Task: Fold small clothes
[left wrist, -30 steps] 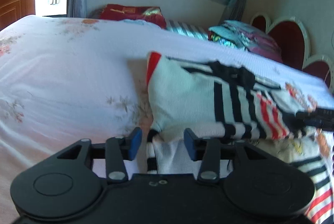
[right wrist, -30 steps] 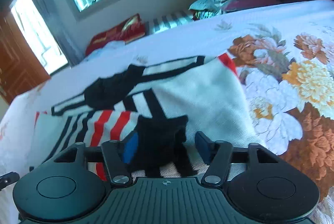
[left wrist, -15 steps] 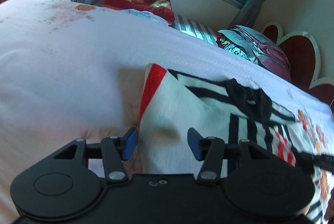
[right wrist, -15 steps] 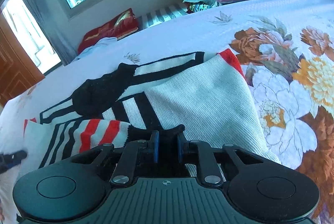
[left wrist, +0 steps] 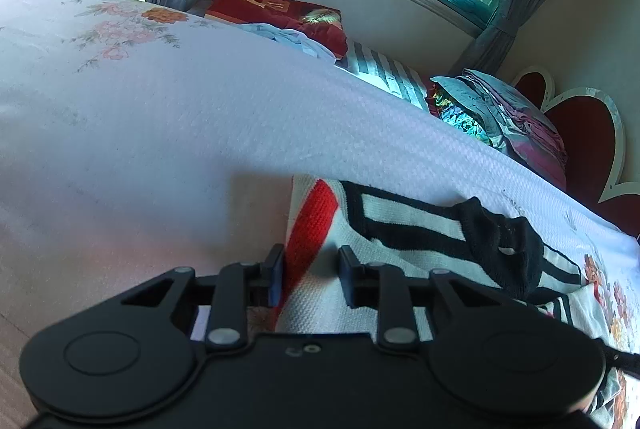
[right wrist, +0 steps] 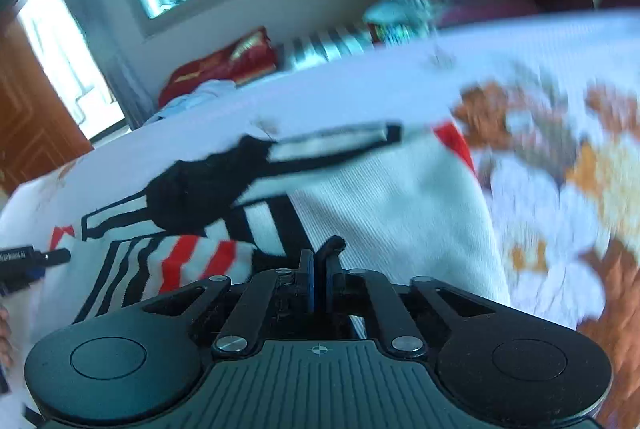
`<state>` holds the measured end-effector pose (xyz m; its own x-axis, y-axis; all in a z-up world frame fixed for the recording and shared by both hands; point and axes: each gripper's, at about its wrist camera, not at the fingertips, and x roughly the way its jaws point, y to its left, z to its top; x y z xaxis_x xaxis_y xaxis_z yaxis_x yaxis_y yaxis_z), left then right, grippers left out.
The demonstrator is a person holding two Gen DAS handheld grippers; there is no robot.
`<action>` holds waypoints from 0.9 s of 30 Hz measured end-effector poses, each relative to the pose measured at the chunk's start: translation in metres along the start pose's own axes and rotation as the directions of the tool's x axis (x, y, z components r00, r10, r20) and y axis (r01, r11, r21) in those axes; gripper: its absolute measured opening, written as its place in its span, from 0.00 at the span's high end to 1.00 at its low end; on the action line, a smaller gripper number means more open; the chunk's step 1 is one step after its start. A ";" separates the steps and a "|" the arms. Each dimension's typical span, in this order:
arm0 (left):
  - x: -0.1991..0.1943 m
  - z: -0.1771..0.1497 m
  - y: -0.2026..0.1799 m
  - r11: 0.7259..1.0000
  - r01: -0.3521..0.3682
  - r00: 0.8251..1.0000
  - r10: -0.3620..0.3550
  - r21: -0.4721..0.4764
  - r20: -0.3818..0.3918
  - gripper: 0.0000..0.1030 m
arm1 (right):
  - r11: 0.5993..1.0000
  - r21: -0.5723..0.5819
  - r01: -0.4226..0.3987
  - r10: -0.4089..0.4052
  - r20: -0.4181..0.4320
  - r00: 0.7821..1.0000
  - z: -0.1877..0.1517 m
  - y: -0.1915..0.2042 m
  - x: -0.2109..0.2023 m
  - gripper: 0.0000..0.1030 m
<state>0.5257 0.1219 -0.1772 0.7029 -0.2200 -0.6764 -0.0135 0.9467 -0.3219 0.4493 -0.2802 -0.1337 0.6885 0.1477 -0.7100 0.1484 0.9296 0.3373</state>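
A white knitted sweater (left wrist: 404, 229) with black and red stripes and a black collar lies spread on the bed. My left gripper (left wrist: 310, 277) sits at its left edge. The jaws are closing, with the red-striped hem and white knit between them, and a gap still shows between the pads. In the right wrist view the sweater (right wrist: 400, 213) fills the middle. There my right gripper (right wrist: 320, 271) is shut on the black cuff (right wrist: 332, 245) of a striped sleeve, and a curl of it sticks up above the pads.
The bed's white floral sheet (left wrist: 160, 109) stretches away to the left. A red cushion (left wrist: 280, 13) and a striped one lie by the window wall. Folded bedding (left wrist: 504, 109) is stacked near the red headboard (left wrist: 580, 133). Big orange flowers (right wrist: 560, 189) pattern the sheet at right.
My left gripper slid left along the sweater to its red-striped edge and its jaws narrowed. My right gripper shut on the black cuff and has stayed there; its view is now blurred.
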 end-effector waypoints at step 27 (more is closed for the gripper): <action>0.011 0.004 -0.004 0.995 -0.095 0.994 0.093 0.036 0.052 0.71 | 0.988 -0.112 0.109 -0.105 0.035 0.994 -0.013 0.000 -0.005 0.97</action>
<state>0.5364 0.1168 -0.1808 0.7348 -0.1185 -0.6679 -0.0544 0.9711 -0.2322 0.4369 -0.2768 -0.1386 0.6935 0.0370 -0.7195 0.1421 0.9720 0.1870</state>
